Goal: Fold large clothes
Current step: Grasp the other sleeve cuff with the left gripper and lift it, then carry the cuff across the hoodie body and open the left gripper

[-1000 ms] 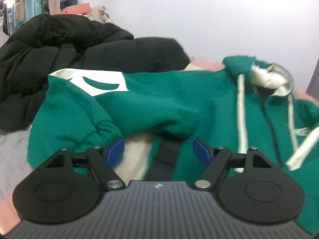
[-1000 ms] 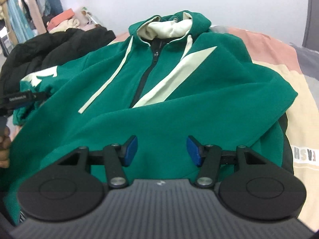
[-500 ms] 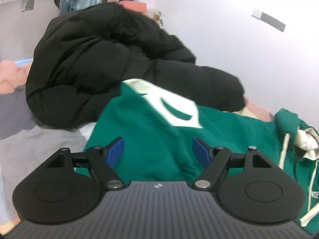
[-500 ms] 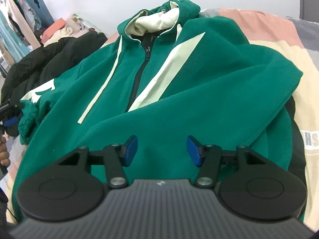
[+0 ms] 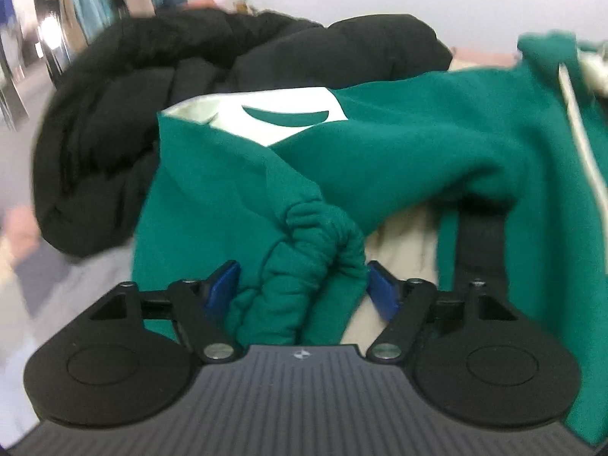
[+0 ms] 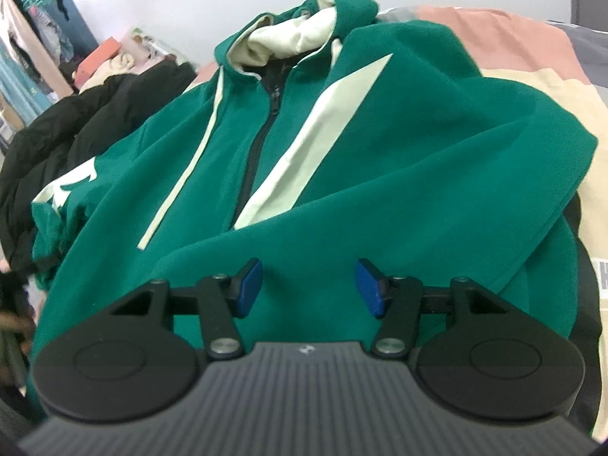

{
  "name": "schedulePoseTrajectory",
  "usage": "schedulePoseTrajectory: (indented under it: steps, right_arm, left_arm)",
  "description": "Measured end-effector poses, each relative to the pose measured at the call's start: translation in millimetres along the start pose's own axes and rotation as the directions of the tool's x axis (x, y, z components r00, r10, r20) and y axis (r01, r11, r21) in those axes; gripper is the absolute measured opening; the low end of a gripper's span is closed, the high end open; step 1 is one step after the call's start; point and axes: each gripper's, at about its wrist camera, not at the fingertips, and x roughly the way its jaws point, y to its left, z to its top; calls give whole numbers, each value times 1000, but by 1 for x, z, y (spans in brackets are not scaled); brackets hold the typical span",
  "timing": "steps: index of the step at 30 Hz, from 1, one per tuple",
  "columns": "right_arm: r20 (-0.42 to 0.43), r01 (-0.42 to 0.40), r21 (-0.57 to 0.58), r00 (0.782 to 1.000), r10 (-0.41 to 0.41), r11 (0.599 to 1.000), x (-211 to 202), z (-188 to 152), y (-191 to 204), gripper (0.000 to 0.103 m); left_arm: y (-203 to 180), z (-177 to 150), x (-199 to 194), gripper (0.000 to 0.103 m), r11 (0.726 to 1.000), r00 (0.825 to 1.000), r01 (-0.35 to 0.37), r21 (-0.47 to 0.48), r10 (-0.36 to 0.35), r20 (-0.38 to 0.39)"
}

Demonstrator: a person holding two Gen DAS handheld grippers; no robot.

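Closing left gripper (image 5: 302,285) around ribbed fleece cuff (image 5: 319,235), right gripper (image 6: 308,287) half open, empty, above green hoodie (image 6: 380,144).

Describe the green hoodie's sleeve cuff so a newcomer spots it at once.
Start at the big green hoodie spread on the bed, beside the black puffer jacket. Follow the sleeve bearing a white patch to its end: the gathered, ribbed cuff, bunched between the left gripper's closing blue pads.

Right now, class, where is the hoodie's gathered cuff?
In the left wrist view the cuff sits low and central, between the closing fingers of the left gripper, with the black jacket behind it.
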Motion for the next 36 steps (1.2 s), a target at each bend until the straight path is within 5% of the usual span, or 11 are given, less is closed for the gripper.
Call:
schedulePoseTrajectory:
  steps: [4, 11, 17, 20, 24, 27, 31, 36]
  right_arm:
    - [12, 12, 37, 1000, -13, 999, -1, 0, -3, 58]
    - [25, -72, 95, 997, 70, 993, -16, 0, -14, 58]
    - [58, -128, 141, 991, 121, 982, -42, -3, -36, 59]
    - [84, -140, 142, 988, 129, 980, -56, -6, -44, 59]
    - [138, -139, 152, 983, 118, 978, -72, -5, -56, 59]
    - [168, -144, 191, 979, 112, 971, -82, -5, -70, 59]
    - [234, -106, 179, 970, 62, 978, -96, -4, -81, 59]
    - [247, -74, 242, 969, 12, 967, -101, -4, -105, 59]
  left_arm:
    - [-8, 3, -23, 40, 996, 995, -81, 38, 79, 55]
    - [30, 54, -99, 30, 993, 981, -105, -53, 112, 157]
    - [-4, 104, -209, 30, 1000, 935, -25, -4, 25, 355]
    - [-53, 117, -266, 30, 991, 887, 15, 135, -75, 455]
    - [-127, 113, -319, 30, 944, 841, 179, 277, -293, 455]
    - [-179, 94, -334, 31, 861, 777, 385, 333, -497, 387]
    - [-236, 65, -327, 31, 785, 736, 541, 303, -616, 280]
    - [-260, 39, -294, 32, 729, 710, 653, 204, -684, 168]
